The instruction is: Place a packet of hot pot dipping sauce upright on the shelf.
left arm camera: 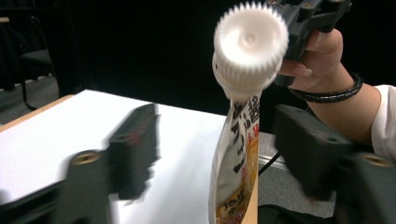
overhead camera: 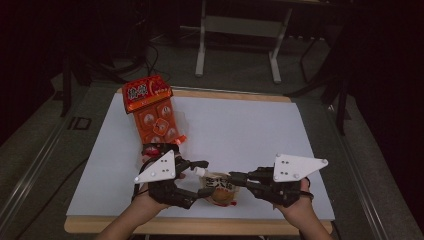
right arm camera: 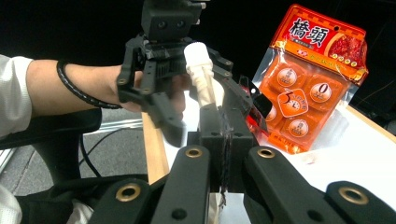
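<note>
The orange packet (right arm camera: 312,77) carries two large white Chinese characters, 橋頭, on its red header band — legible in the right gripper view, blurred in the high view. Below, its orange round pods bear small marks: one shows a "0", and the middle square label reads "5" with tiny characters too small to make out. The spouted pouch (left arm camera: 236,158) has dark Chinese characters running down its pale side — blurred, none readable for certain, with smaller print on its orange lower part

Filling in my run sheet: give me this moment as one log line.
right gripper: shut on pouch | left gripper: open around cap, not touching | orange pack: propped on table
</note>
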Demonstrator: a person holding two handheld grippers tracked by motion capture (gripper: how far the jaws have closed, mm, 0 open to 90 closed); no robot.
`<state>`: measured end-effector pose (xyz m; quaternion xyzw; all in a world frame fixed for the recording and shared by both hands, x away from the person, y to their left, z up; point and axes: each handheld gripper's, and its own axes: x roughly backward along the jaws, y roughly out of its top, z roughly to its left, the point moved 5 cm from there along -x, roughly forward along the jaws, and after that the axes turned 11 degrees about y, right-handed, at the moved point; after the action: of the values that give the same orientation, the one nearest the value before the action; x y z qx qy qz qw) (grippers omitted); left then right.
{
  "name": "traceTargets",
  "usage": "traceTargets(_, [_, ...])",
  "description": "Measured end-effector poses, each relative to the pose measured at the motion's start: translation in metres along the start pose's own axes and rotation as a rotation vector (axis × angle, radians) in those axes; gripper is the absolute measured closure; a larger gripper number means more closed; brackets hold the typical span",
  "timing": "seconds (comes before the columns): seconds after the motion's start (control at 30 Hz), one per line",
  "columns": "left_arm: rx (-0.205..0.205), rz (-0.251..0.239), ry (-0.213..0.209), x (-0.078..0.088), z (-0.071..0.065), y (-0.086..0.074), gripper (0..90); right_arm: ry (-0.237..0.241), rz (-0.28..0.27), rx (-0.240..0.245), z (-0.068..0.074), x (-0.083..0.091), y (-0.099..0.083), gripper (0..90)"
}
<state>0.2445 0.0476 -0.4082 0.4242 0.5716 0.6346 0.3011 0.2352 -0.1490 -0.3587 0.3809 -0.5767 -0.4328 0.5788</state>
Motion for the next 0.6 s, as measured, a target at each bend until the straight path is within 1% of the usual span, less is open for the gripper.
traceTargets(0.07, [0.001,0.002,-0.005,-0.0002,0.0007,0.0009,43.3,0.001,0.003,-0.004,-0.0007,-0.0011,-0.0008,89.4])
traceTargets(0.1, [-0.006,0.006,0.000,-0.0005,0.0010,0.0011,45.9,0.003,0.005,-0.005,-0.0009,-0.0019,-0.0012,89.4])
traceTargets(0.17, [-0.019,0.019,0.011,-0.0018,0.0016,0.0005,46.8,0.003,0.013,-0.005,-0.0009,-0.0036,-0.0020,89.3])
traceTargets(0.2, [-0.016,0.023,0.021,-0.0021,0.0022,0.0001,49.1,0.002,0.014,-0.003,-0.0011,-0.0045,-0.0022,89.3])
traceTargets(0.27, [0.007,0.021,0.013,-0.0028,0.0038,-0.0006,54.4,-0.007,0.022,0.006,-0.0013,-0.0060,-0.0023,89.3])
traceTargets(0.3, [0.012,0.024,0.014,-0.0030,0.0043,-0.0007,56.1,-0.012,0.025,0.008,-0.0015,-0.0064,-0.0023,89.3])
traceTargets(0.37, [0.032,0.021,0.004,-0.0029,0.0044,0.0000,60.5,-0.011,0.028,0.008,-0.0018,-0.0072,-0.0021,89.3])
traceTargets(0.4, [0.039,0.010,0.006,-0.0028,0.0043,0.0009,60.9,-0.015,0.028,0.009,-0.0021,-0.0073,-0.0019,89.3])
traceTargets(0.43, [0.039,0.001,-0.007,-0.0022,0.0038,0.0017,62.8,-0.012,0.026,0.007,-0.0024,-0.0075,-0.0018,89.3])
traceTargets(0.47, [0.036,-0.003,-0.017,-0.0020,0.0031,0.0024,67.6,-0.013,0.028,0.007,-0.0026,-0.0076,-0.0018,89.3])
traceTargets(0.57, [0.008,0.006,-0.036,-0.0013,0.0010,0.0032,76.4,-0.017,0.029,0.007,-0.0029,-0.0082,-0.0023,89.3])
traceTargets(0.6, [0.005,0.009,-0.044,-0.0013,0.0001,0.0030,78.4,-0.021,0.027,0.007,-0.0034,-0.0076,-0.0024,89.3])
